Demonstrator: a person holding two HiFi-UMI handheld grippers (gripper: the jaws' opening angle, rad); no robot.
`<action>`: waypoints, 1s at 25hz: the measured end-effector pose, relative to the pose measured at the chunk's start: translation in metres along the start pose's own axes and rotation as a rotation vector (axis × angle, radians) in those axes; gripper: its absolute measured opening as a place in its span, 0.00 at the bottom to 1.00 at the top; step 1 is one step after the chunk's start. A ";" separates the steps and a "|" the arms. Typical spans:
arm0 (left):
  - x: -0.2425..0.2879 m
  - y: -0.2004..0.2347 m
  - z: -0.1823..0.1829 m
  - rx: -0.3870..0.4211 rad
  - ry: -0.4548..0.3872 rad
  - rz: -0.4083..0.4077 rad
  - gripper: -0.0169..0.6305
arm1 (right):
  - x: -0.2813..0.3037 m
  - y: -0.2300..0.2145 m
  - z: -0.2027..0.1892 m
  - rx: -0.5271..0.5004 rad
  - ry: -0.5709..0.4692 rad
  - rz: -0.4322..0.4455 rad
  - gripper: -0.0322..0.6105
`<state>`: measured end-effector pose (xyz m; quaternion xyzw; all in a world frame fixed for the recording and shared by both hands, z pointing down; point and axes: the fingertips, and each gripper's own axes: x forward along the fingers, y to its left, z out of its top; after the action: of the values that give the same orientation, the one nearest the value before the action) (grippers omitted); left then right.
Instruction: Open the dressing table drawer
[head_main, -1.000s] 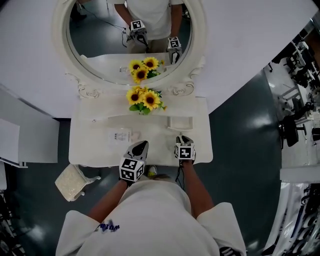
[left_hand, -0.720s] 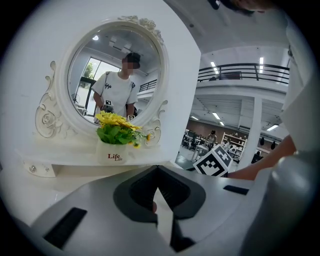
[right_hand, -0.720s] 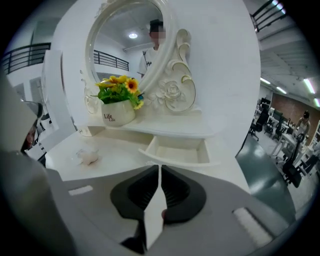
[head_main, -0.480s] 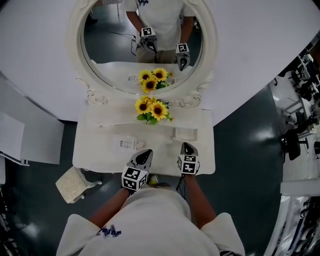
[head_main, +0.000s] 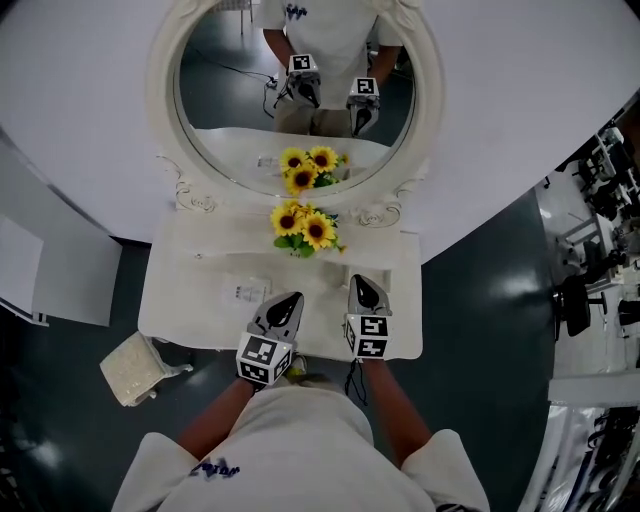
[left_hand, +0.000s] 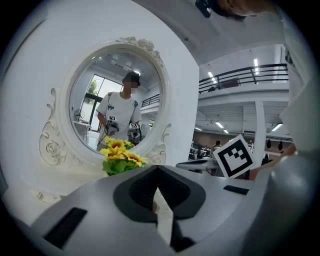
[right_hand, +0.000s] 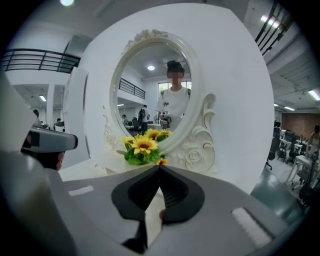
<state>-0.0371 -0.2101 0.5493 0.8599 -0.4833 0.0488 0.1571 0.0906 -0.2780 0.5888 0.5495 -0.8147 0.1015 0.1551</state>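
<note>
Both grippers have risen from the front edge of the dressing table (head_main: 180, 300) and now hang above its top. They point almost level at the oval mirror (head_main: 240, 120) and the sunflowers (head_main: 305, 225), and the right one has risen more than the left. The left gripper (head_main: 289, 300) and the right gripper (head_main: 363, 287) sit side by side near that front edge. Each one's own view shows its jaws pressed together with nothing between them.

For the task, this looks like a withdrawal from the drawer rather than an approach to it, since neither tool is down at drawer height. The drawer is in the table's front face, below and behind the gripper tips, on the person's side. The head view looks steeply down, so the tabletop and the grippers hide that face. No drawer box shows past the edge, so it is probably shut or barely drawn, though I cannot be sure.
</note>
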 end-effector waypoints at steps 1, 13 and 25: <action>-0.001 0.000 0.007 0.006 -0.013 0.001 0.04 | -0.001 0.005 0.012 -0.004 -0.025 0.008 0.07; -0.033 0.013 0.087 0.054 -0.125 0.065 0.04 | -0.028 0.060 0.139 -0.013 -0.267 0.134 0.07; -0.061 0.034 0.145 0.108 -0.224 0.128 0.04 | -0.048 0.100 0.210 -0.057 -0.378 0.216 0.07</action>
<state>-0.1080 -0.2223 0.4055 0.8346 -0.5482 -0.0117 0.0521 -0.0147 -0.2695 0.3767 0.4636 -0.8860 -0.0105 0.0032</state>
